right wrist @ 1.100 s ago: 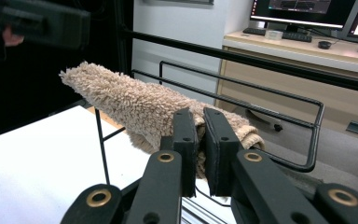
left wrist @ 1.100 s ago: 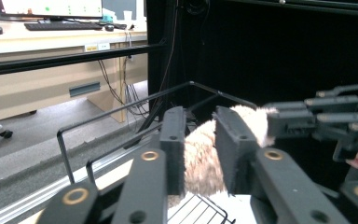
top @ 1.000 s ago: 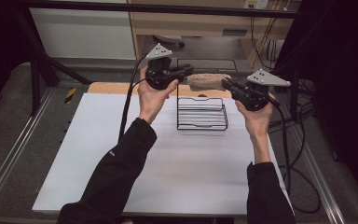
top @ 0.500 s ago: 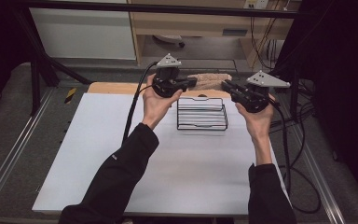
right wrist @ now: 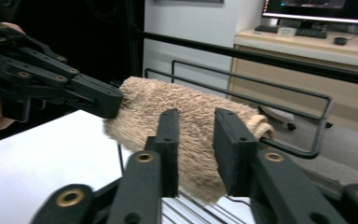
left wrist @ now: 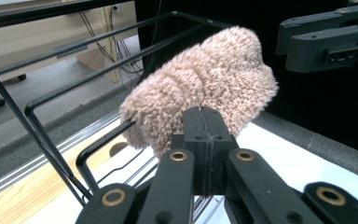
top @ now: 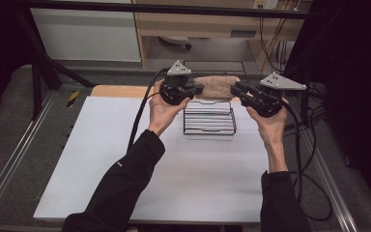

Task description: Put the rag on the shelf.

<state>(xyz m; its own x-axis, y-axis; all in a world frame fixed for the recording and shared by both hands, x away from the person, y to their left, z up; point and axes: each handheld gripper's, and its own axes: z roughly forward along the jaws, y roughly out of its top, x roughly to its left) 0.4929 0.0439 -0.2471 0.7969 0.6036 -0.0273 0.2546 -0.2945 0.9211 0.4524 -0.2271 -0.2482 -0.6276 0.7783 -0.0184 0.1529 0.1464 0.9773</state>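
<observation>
A flat white counter [top: 101,159] with a wooden back edge held a black wire rack [top: 209,121] near its far side.

Grey floor [top: 14,125] — wooden desk [top: 198,24]

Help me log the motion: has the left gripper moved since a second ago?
Yes. The left gripper has shifted right toward the wire rack, its shut jaws at the towel.

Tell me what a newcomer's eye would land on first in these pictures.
First, the fluffy tan towel, draped over the top of the black wire rack at the far end of the white table. Next, the two black grippers flanking it: the left gripper is shut on the towel's edge, while the right gripper has its jaws apart at the other end, having just been opening.
</observation>
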